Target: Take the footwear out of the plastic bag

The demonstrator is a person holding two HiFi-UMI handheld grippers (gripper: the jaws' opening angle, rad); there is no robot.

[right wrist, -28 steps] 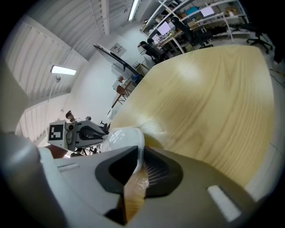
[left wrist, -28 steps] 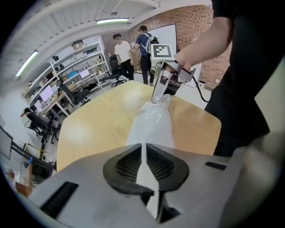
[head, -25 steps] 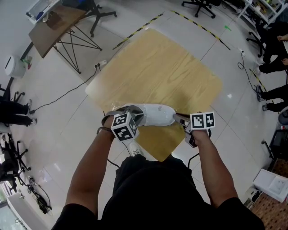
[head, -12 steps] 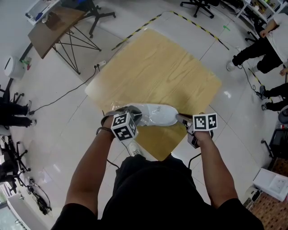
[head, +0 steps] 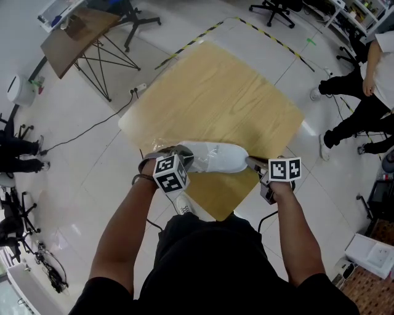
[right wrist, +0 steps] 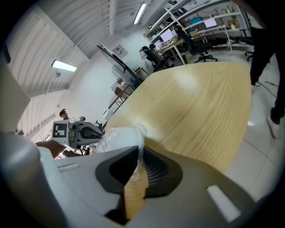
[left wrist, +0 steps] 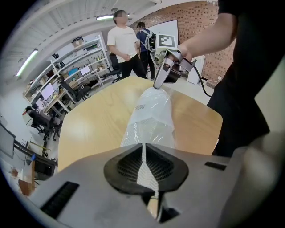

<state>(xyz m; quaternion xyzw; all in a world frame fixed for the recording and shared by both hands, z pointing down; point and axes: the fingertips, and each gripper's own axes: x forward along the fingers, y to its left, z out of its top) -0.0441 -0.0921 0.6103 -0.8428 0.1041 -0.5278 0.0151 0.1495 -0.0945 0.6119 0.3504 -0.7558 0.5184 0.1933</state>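
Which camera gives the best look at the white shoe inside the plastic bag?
The head view: the whole white shoe lies bagged on the wooden table, seen from above. The left gripper view sees it end-on through the crinkled plastic bag; the right gripper view shows only a white bulge behind its jaws.

Bright workshop with a glossy white floor [head: 80, 178]
Folding table [head: 74, 37] far left, office chair [head: 274, 7] far right, pale wooden table [head: 215, 92] near.
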